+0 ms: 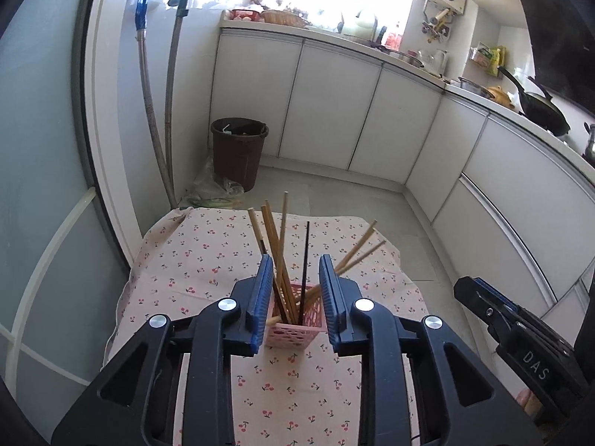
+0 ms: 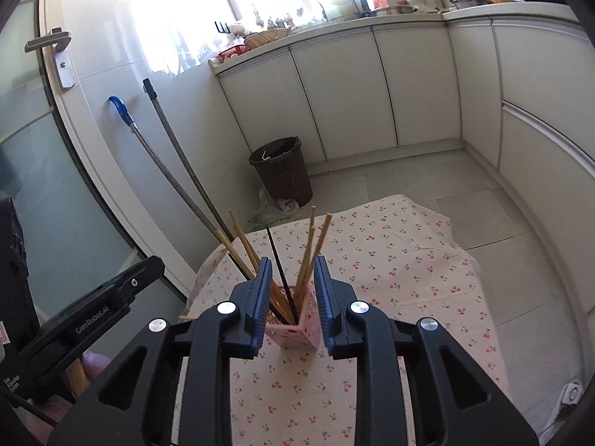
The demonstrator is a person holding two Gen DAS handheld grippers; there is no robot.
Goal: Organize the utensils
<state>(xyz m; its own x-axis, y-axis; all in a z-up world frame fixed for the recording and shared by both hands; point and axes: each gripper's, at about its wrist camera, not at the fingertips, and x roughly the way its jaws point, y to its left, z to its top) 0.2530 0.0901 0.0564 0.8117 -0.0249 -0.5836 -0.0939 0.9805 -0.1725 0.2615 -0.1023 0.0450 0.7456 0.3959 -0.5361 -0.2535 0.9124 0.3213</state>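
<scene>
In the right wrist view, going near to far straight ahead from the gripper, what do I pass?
Right gripper → pink holder with chopsticks → cherry-print cloth → brown bin → white cabinets.

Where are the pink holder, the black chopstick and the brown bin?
pink holder (image 1: pixel 288 336): left wrist view, its front wall.
black chopstick (image 1: pixel 306 260): left wrist view, mid-shaft.
brown bin (image 2: pixel 286 174): right wrist view, its side wall.
</scene>
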